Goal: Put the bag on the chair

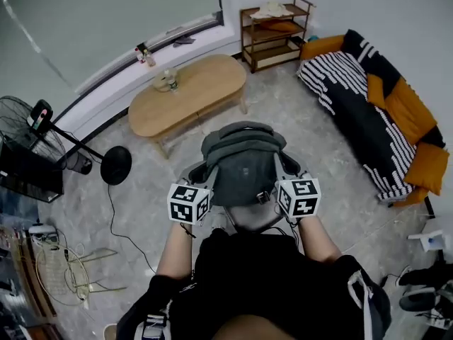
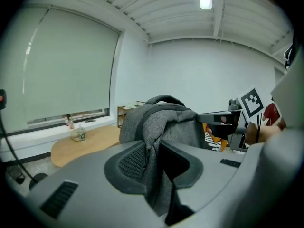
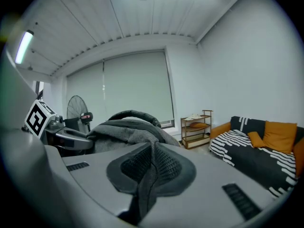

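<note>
I have the bag (image 1: 241, 163), a grey backpack, hanging between my two tools just ahead of my body, above the marbled floor (image 1: 141, 204) and on the near side of the oval wooden table (image 1: 205, 91). The left gripper (image 2: 154, 156) is clenched on a fold of the bag's grey fabric: in the left gripper view the cloth runs straight down through the narrow gap between the two dark pads. The right gripper (image 3: 151, 169) grasps the bag's other side the same way, its mesh-faced pads pressed onto a seam of the same cloth. From the head view the bag's top handle points away from me, toward the table, and the two marker cubes sit at the bag's near left and near right corners. A small bottle (image 1: 168, 82) stands on the table's far left part. Further off, a wooden shelf (image 1: 274, 28) stands against the far wall, a sofa (image 1: 371, 115) with a striped cover and orange cushions lies along the right, and a standing fan (image 1: 32, 119) is at the left.
</note>
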The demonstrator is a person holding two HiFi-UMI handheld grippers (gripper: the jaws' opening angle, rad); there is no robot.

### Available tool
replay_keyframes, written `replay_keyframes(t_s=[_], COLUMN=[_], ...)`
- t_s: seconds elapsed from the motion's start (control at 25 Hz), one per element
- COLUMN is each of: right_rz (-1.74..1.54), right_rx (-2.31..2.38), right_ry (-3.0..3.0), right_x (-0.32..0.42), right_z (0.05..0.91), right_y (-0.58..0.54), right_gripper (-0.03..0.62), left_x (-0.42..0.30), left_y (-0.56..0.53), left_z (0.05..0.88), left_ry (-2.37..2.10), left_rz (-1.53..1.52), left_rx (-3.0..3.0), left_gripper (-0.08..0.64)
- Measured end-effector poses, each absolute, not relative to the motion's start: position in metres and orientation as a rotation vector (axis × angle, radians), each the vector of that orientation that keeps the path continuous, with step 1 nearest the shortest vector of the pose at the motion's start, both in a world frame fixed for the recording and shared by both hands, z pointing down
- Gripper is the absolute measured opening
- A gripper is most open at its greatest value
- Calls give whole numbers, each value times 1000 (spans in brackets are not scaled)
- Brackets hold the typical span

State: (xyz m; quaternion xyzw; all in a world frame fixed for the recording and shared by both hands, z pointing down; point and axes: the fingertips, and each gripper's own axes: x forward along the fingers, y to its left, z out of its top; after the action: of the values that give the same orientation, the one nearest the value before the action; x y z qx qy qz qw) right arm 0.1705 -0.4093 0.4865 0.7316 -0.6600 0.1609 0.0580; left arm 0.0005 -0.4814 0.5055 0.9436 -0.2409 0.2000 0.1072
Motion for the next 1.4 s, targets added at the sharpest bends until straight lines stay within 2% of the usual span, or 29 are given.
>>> replay_keyframes(t_s=[0.6, 1.0, 1.4], right_rz=[554, 733, 889], right_rx=[2530, 2757, 2799], right_ry=[-1515, -1174, -960], right_x=[150, 153, 152], right_z=[527, 572, 616], right_y=[-438, -404, -365], right_gripper=[38, 37, 35], left_x=[49, 96, 129], left_y=[-592, -580, -547], left_z=[546, 599, 641], left_ry=[-98, 316, 508], left_rz=[725, 917, 1082], left_rx=[2928, 2919, 2928], left_gripper=[98, 98, 100])
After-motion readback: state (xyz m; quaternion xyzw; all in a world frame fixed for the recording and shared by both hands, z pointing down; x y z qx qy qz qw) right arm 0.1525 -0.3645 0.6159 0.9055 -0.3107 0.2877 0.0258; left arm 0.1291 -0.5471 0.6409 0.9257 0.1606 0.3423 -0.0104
